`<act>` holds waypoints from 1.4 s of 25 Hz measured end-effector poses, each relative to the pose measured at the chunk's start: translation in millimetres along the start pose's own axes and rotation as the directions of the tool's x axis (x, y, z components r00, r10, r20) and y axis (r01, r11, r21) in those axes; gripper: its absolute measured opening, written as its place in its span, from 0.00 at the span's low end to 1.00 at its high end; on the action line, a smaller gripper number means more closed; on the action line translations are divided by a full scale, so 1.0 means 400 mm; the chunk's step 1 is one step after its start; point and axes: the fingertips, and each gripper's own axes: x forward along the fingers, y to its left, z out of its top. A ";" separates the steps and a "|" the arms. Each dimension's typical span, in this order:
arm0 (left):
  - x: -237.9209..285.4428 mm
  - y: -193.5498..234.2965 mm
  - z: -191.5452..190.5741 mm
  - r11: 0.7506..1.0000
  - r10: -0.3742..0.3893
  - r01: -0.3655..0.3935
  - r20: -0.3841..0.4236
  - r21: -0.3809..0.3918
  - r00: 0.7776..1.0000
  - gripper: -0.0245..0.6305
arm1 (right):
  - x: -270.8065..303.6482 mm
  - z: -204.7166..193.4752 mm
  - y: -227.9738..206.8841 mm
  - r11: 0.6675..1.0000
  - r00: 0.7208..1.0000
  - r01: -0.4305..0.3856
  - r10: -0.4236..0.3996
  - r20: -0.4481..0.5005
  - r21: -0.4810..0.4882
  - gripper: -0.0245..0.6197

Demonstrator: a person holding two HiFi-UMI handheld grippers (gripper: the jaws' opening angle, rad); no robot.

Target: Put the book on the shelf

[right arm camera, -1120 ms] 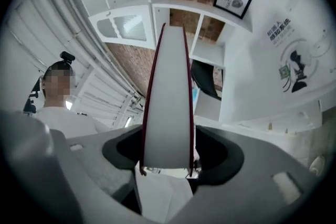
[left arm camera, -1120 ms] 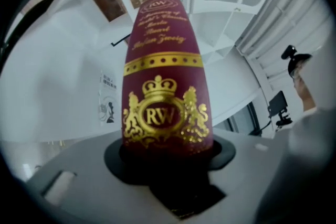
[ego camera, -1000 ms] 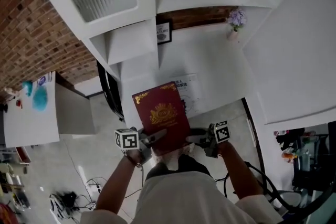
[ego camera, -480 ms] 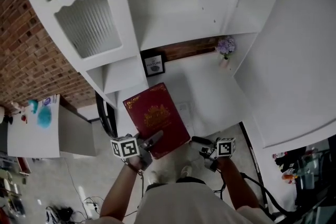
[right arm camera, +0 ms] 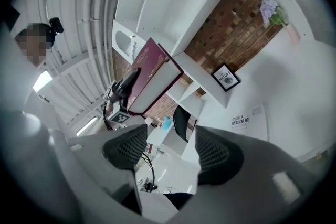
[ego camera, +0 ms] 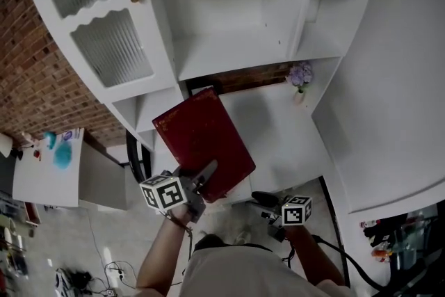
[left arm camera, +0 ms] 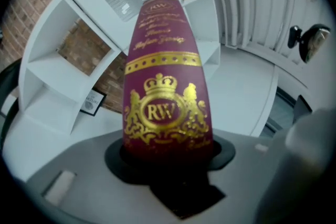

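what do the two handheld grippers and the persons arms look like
The left gripper and the right gripper have grey bodies, and each carries a white cube with black square markers. The right gripper's pads are dark with a mesh texture. The forearms are bare, and the person wears a pale top.

Gold "RW" monogram on the cover of your book (left arm camera: 167,113), "NATURE" on the small framed sign (right arm camera: 226,77) (only just legible), cover's script lines too faint for you to read
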 end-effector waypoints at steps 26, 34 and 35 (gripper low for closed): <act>0.213 -0.063 0.485 0.950 -0.002 -0.061 0.203 0.306 0.979 0.42 | 0.165 0.236 -0.066 0.988 0.995 0.094 -0.090 0.035 -0.119 0.48; 0.242 -0.042 0.575 0.880 0.099 -0.226 0.304 0.418 0.948 0.42 | 0.202 0.288 -0.073 0.989 0.998 0.052 -0.049 0.025 -0.140 0.48; 0.247 -0.037 0.582 0.866 0.119 -0.255 0.318 0.429 0.941 0.42 | 0.200 0.293 -0.079 0.989 0.999 0.042 -0.039 0.019 -0.142 0.48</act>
